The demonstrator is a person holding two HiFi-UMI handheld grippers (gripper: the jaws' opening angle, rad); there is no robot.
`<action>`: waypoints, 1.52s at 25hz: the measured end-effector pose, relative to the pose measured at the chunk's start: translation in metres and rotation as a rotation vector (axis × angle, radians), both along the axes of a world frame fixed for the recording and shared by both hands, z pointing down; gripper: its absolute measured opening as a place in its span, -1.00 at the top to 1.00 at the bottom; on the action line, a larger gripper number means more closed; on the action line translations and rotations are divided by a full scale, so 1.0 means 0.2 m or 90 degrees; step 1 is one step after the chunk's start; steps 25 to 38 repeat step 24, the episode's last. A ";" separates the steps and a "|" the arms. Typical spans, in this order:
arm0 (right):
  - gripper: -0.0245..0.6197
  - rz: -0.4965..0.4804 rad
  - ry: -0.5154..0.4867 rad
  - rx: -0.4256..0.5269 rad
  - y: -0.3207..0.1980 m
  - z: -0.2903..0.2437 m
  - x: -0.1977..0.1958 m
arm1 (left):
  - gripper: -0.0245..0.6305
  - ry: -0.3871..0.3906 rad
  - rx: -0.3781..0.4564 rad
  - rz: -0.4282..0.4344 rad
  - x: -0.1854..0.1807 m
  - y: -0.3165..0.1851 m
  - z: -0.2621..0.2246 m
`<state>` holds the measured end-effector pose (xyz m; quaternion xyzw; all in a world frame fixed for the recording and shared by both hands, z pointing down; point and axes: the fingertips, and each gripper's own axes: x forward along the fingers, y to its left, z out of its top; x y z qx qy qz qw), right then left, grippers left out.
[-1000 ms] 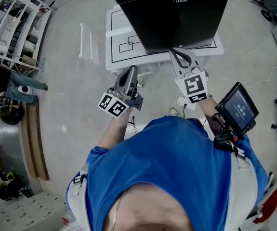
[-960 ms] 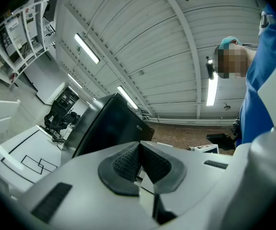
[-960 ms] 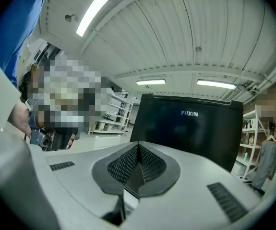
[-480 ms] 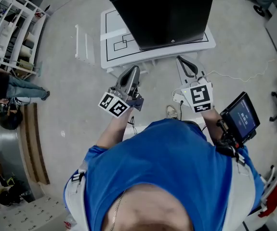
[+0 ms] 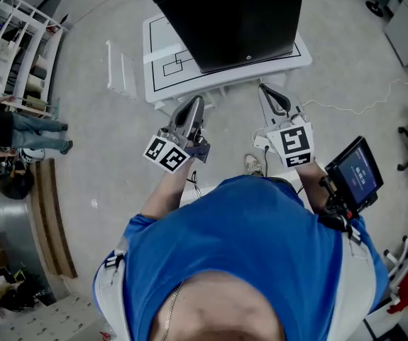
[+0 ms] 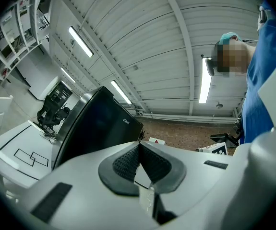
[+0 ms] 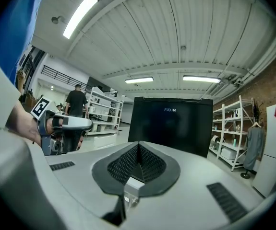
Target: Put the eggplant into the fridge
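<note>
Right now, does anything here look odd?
Nothing is spilled or damaged. The black fridge stands closed on its white table. Oddly, no eggplant shows; left gripper and right gripper have jaws shut, empty.

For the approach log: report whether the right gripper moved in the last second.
Yes: the right gripper drew back from the fridge; its tips now show at the table's front edge.

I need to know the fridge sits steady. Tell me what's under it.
The black fridge stands on a white table marked with black lines. The tabletop directly beneath the fridge is covered, so any feet or pads there cannot be seen.
</note>
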<state>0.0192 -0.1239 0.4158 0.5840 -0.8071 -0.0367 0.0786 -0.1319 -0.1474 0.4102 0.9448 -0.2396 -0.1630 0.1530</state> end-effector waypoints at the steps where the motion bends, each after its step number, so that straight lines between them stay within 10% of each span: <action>1: 0.92 -0.001 -0.001 0.001 0.00 0.00 0.00 | 0.90 -0.001 0.000 0.000 0.00 0.00 0.00; 38: 0.92 -0.013 0.013 0.013 -0.02 -0.06 -0.01 | 0.90 -0.002 -0.015 -0.015 -0.01 0.02 0.02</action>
